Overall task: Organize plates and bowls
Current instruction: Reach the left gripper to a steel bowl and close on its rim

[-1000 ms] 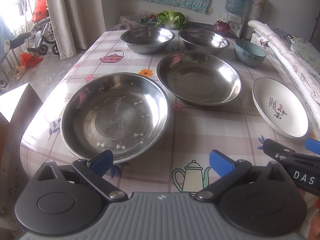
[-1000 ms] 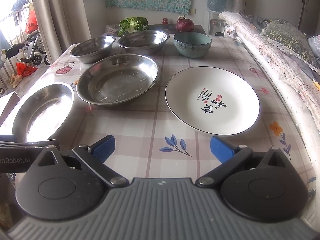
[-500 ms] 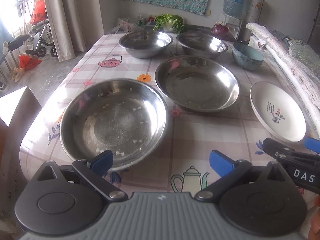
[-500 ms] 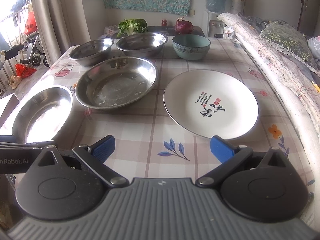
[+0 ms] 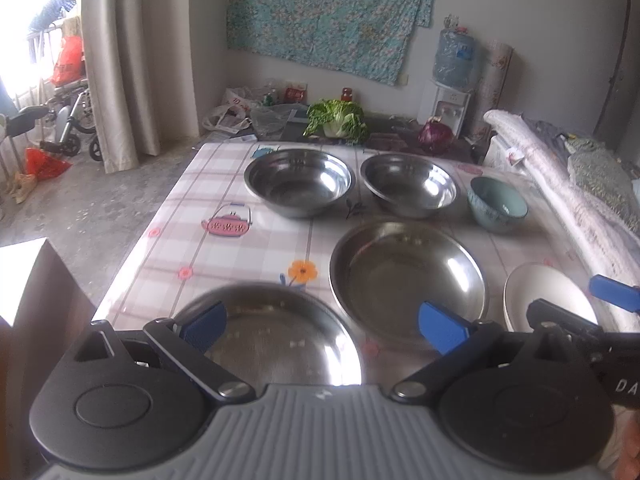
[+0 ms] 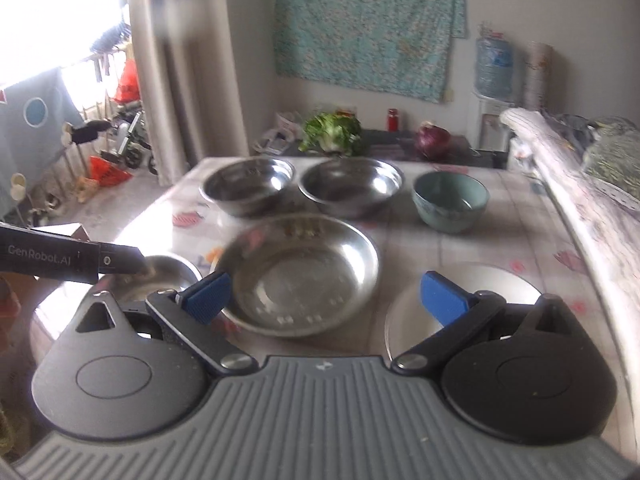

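Two shallow steel plates lie on the table: the near one [image 5: 280, 336] under my left gripper [image 5: 320, 324], the second [image 5: 404, 280] [image 6: 300, 272] beyond it. Behind them stand two steel bowls [image 5: 298, 182] [image 5: 408, 184] and a teal bowl [image 5: 496, 204] [image 6: 450, 200]. A white plate [image 5: 540, 296] [image 6: 408, 312] sits at the right, partly behind my right gripper [image 6: 324, 300]. Both grippers are open, hold nothing and hang above the table's near edge.
The table carries a checked cloth [image 5: 224, 248] with teapot prints. A cabbage [image 5: 338, 120] and a purple onion [image 5: 436, 136] lie past the far edge. A rolled quilt [image 6: 568, 184] runs along the right side. A curtain [image 5: 120, 60] and wheelchair [image 5: 60, 120] stand at the left.
Both grippers have lifted and tilted up, so the dishes sit lower in view and more of the room shows. Nothing on the table has moved.
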